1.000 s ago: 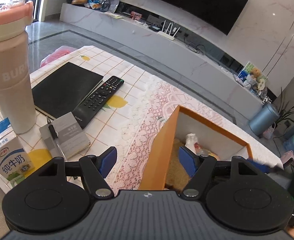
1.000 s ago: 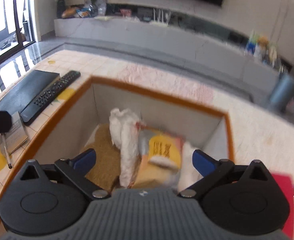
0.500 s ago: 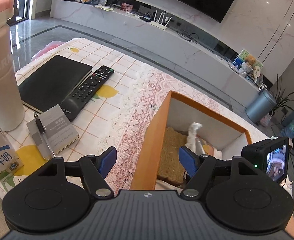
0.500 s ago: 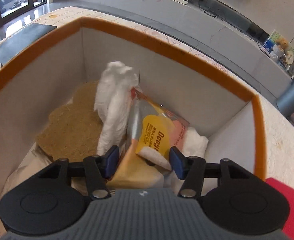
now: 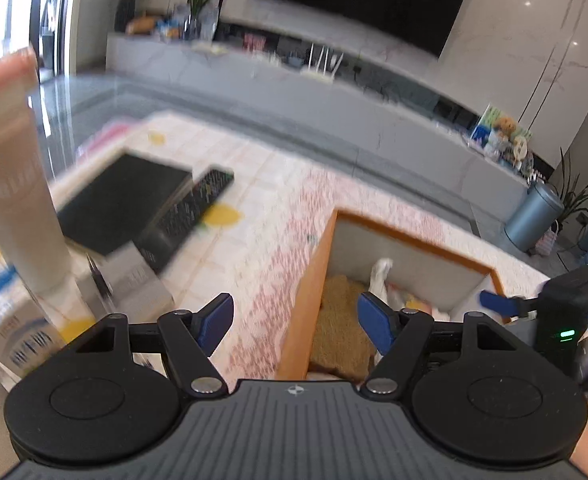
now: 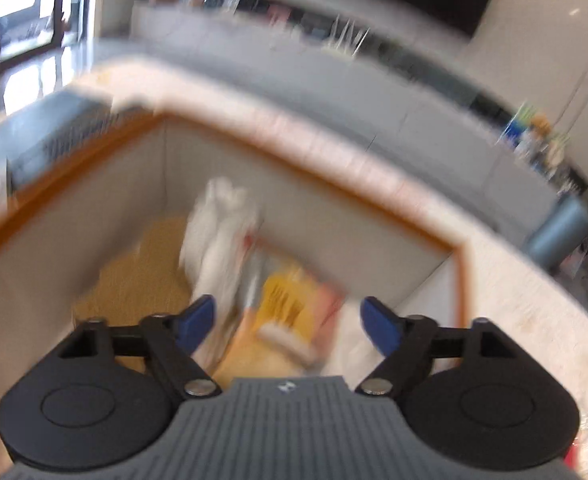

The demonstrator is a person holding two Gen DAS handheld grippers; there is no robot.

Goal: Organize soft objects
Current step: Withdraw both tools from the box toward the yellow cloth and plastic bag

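Right wrist view is motion-blurred: right gripper (image 6: 288, 322) hangs over the orange-rimmed box (image 6: 74, 160), jaws spread wide and just opened back up, clamping nothing. Yellow snack packet (image 6: 290, 292) lies below, between the fingers, no pad contact visible. White cloth (image 6: 222, 232) stands at 11 o'clock from the packet, tan fuzzy piece (image 6: 142, 272) at 9 o'clock, all inside the box. Left wrist view: left gripper (image 5: 294, 318) wide open, empty, straddling the box's left wall (image 5: 308, 292); right finger is over the tan piece, left finger over the lace desk cover (image 5: 262, 248). Outside the box at 10 o'clock: black remote (image 5: 190, 216) just beside a black notebook (image 5: 122, 200). Pink bottle (image 5: 14, 184) at 9 o'clock, milk carton (image 5: 18, 332) at 8 o'clock. Right gripper's blue fingertip (image 5: 494, 303) shows at 3 o'clock over the box's right edge.
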